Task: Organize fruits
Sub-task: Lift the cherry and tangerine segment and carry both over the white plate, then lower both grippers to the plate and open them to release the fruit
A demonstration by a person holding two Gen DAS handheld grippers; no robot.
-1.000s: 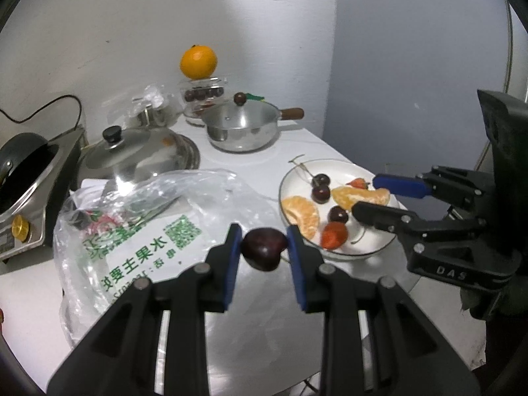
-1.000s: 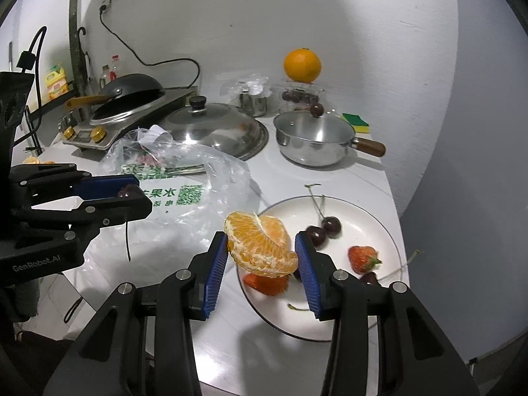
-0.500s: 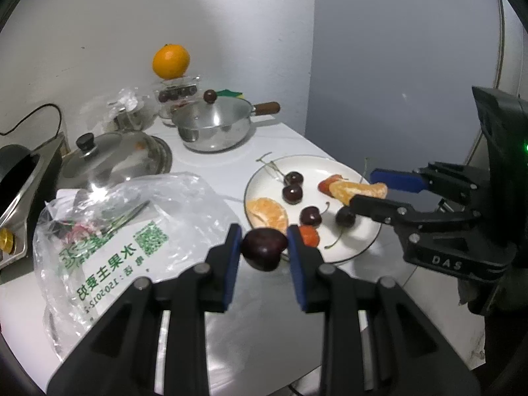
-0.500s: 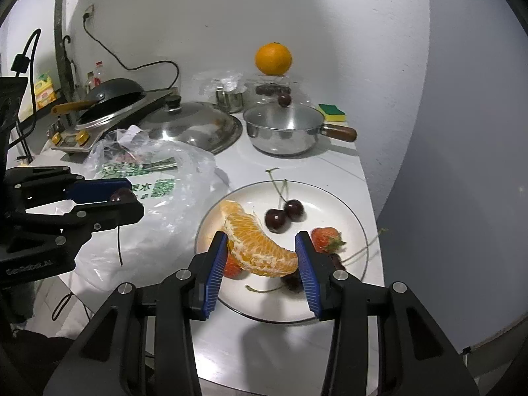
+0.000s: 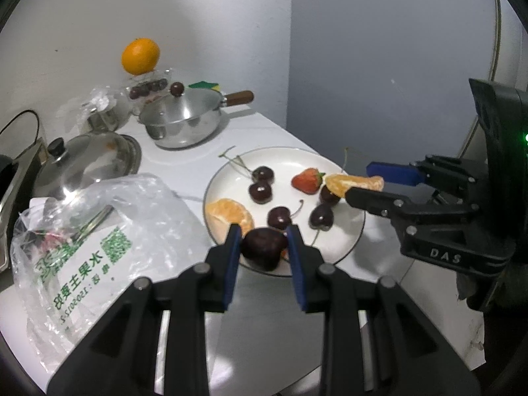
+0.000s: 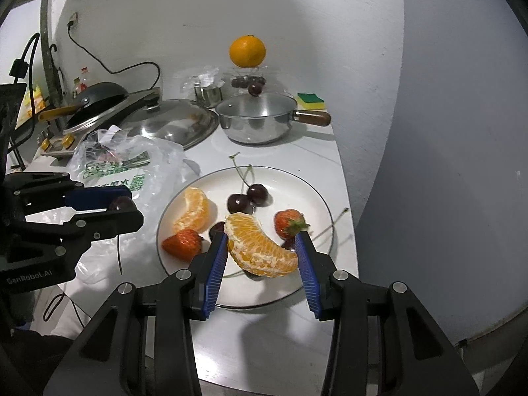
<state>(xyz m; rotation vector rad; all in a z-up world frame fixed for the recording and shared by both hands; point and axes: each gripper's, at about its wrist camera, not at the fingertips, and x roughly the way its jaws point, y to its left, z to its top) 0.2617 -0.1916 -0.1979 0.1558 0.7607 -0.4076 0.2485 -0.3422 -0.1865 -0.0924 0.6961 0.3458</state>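
The left gripper (image 5: 264, 247) is clamped on a dark cherry (image 5: 262, 252), its blue pads pressing both sides, with the cherry's stem hanging below it in the right wrist view. Just ahead of its fingertips and lower lies the near rim of the white plate (image 5: 358, 231). The right gripper (image 6: 262, 247) is closed on a peeled orange segment (image 6: 260, 247), held by its ends between the pads and hanging over the near part of the same plate.

Beyond the left fingertips a second orange segment (image 5: 229, 216) sits at the plate's left edge, and loose cherries (image 5: 262, 181) with stems lie further in. A strawberry (image 5: 307, 181) rests toward the far right, another strawberry (image 6: 181, 244) just left of the right gripper's tips. Left of both grippers a crumpled plastic bag (image 5: 99, 231) with green print lies on the white counter (image 5: 280, 132). Far ahead stand a steel saucepan (image 5: 181, 125), a pot lid (image 5: 89, 161) and a whole orange (image 5: 140, 56) perched on a clear container.

This looks like the placing step: both pieces are carried and poised at the plate. Next, each needs lowering onto a bare patch, likely cherry beside the cherries and segment beside its fellow, then a gentle release so the round cherry does not roll.
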